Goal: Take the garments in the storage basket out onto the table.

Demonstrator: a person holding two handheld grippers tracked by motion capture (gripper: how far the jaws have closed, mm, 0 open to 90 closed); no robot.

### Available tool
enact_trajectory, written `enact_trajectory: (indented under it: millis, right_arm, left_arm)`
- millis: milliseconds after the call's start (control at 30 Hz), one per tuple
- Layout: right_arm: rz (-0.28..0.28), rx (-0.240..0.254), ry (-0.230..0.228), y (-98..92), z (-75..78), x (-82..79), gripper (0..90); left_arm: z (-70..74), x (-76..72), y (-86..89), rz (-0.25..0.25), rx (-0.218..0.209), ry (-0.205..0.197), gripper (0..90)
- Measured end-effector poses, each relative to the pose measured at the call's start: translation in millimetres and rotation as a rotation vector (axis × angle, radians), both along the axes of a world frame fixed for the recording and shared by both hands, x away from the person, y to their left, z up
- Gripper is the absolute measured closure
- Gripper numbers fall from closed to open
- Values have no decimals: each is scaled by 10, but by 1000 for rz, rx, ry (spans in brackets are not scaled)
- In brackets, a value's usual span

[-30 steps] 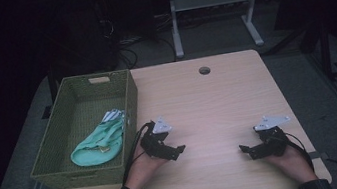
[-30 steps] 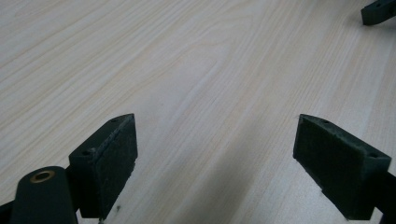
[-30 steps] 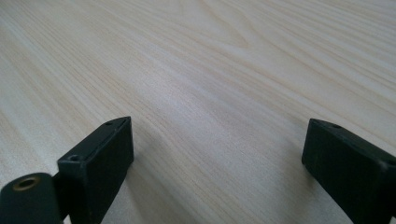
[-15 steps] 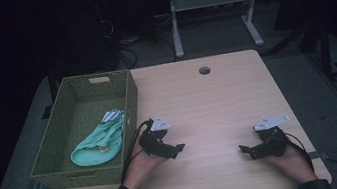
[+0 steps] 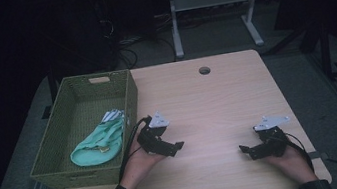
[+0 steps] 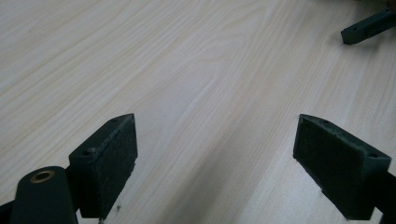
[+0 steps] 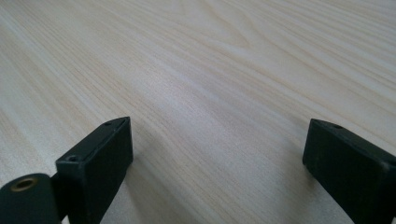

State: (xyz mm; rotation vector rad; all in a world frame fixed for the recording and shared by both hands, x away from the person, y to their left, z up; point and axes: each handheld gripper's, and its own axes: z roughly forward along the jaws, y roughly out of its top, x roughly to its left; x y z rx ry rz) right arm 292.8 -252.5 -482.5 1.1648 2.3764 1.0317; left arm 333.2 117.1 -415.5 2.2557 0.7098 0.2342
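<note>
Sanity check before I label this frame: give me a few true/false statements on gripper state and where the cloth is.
1. The left gripper has its jaws apart with nothing between them. True.
2. The right gripper is shut on the mint-green cloth. False: its jaws are apart over bare table, and it holds nothing.
3. The mint-green cloth lies inside the green woven basket. True.
4. The basket stands at the table's right edge. False: it is at the left edge, beside the left gripper.
5. Both grippers sit low over the near part of the table. True.
</note>
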Motion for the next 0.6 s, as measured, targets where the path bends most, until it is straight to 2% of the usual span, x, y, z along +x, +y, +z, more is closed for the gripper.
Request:
enact_trajectory:
  millis: [167,433,600]
  right_arm:
    - [-1,0,1,0,0,0,81]
    - [2,0,-1,2,-1,1,77]
    - [2,0,-1,2,-1,1,77]
  left_arm:
    - [34,11,6,-5,-7,3,132]
    - [89,32,-12,-21,17,13,132]
    - [125,33,-21,-57,-4,-8,133]
